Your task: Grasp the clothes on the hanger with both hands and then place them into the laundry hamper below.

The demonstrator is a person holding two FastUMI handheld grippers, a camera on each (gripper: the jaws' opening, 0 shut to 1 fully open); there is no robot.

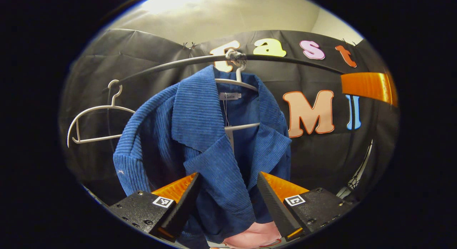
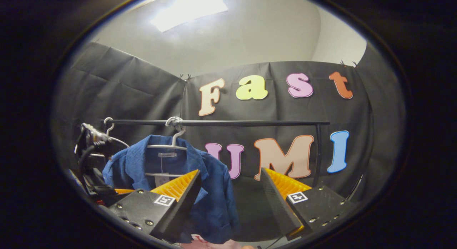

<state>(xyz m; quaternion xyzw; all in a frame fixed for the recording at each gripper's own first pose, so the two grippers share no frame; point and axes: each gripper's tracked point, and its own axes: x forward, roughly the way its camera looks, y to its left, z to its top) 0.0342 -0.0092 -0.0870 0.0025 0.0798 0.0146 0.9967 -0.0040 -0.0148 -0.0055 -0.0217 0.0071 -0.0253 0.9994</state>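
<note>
A blue corduroy jacket [image 1: 210,142] hung open-fronted on a white hanger [image 1: 238,83] hooked near the middle of a black clothes rail [image 1: 285,59], its ribbed lapels folded outward and a pale label visible at the neck. The cloth looked soft and fairly thick, likely to sag and slide off the hanger once lifted, so the best holds appeared to be the two shoulders or the lapels, one for each side. The left gripper [image 1: 228,199] stood released, its orange-faced fingers spread on either side of the jacket's front panel without pressing it. The right gripper [image 2: 230,199] was likewise spread wide, holding nothing and well back from the garment, which showed toward the rail's left end in the right gripper view. An empty white hanger [image 1: 96,113] hung nearer the rail's left end. Something pink [image 1: 253,236] lay below the jacket, possibly in the hamper, though that could not be told. Black cloth walled the booth beneath a pale ceiling.
</note>
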